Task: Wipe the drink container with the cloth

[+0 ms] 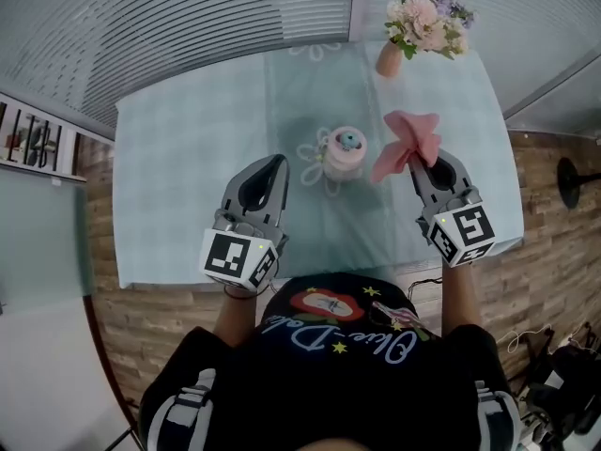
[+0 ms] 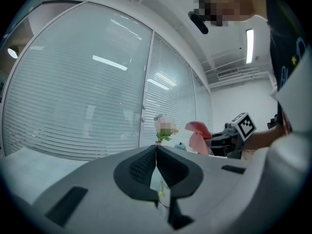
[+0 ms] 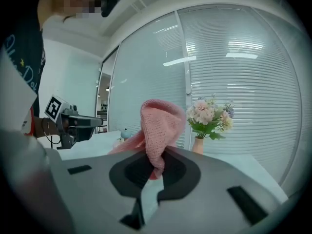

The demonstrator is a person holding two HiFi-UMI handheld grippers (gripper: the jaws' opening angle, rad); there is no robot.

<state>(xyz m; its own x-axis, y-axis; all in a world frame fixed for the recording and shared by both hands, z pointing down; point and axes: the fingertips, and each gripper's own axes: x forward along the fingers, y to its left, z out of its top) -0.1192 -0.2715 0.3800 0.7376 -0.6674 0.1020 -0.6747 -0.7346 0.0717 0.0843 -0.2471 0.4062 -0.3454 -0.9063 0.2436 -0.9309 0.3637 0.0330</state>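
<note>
Cloth (image 1: 406,144): grasped in right gripper (image 1: 428,164) jaws, 3 o'clock of drink container (image 1: 344,151).
Left gripper (image 1: 278,163): jaws clenched, empty.
Progress: wiping not begun.

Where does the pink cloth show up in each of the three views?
Head view: pink cloth right of centre, at the tip of the right hand-held gripper.
Left gripper view: pink cloth small, right of centre, just right of the flower vase.
Right gripper view: pink cloth centre, clamped between the jaws.
Shared landmark: the flower vase, visible in all three.
</note>
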